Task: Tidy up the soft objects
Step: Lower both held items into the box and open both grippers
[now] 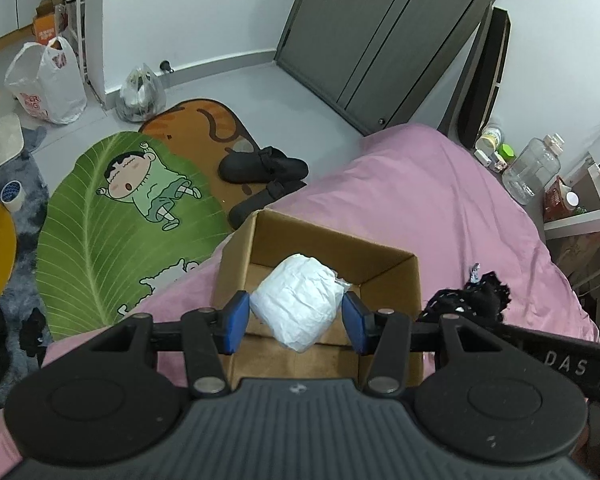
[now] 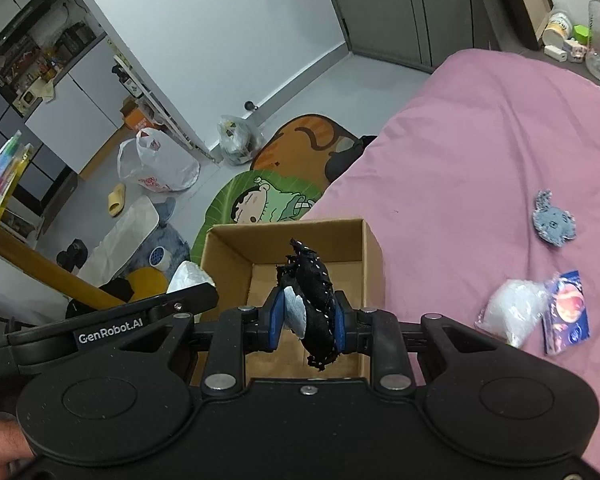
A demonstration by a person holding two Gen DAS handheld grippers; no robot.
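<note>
Blue pads (image 1: 236, 320) on the left gripper (image 1: 298, 320) squeeze a white crinkly bundle (image 1: 296, 304) from both sides, so this gripper is holding it tight. It hangs right over the open cardboard box (image 1: 388, 258), which sits on the pink bed cover (image 1: 440, 208). From the other camera, the right gripper (image 2: 306, 316) has its pads almost together, pinching a black cloth thing with little white stitches (image 2: 314, 296) and a bit of white tucked beside it. That one hangs over the same cardboard box (image 2: 374, 248) too, and the bottom of the box that can be seen is bare. Both grippers are side by side above the box, and the black cloth thing (image 1: 476, 292) shows at the right edge of the left view. On the pink bed cover (image 2: 480, 140), off to the right of the box, lie a small blue-grey soft toy (image 2: 552, 224), a white fluffy lump in clear wrap (image 2: 508, 312) and a little dark blue packet (image 2: 568, 312) touching it. Down on the floor are a green leaf rug with a cartoon child (image 1: 116, 228), an orange rug (image 1: 204, 128), black shoes (image 1: 260, 166) and a white plastic bag (image 1: 46, 80).
</note>
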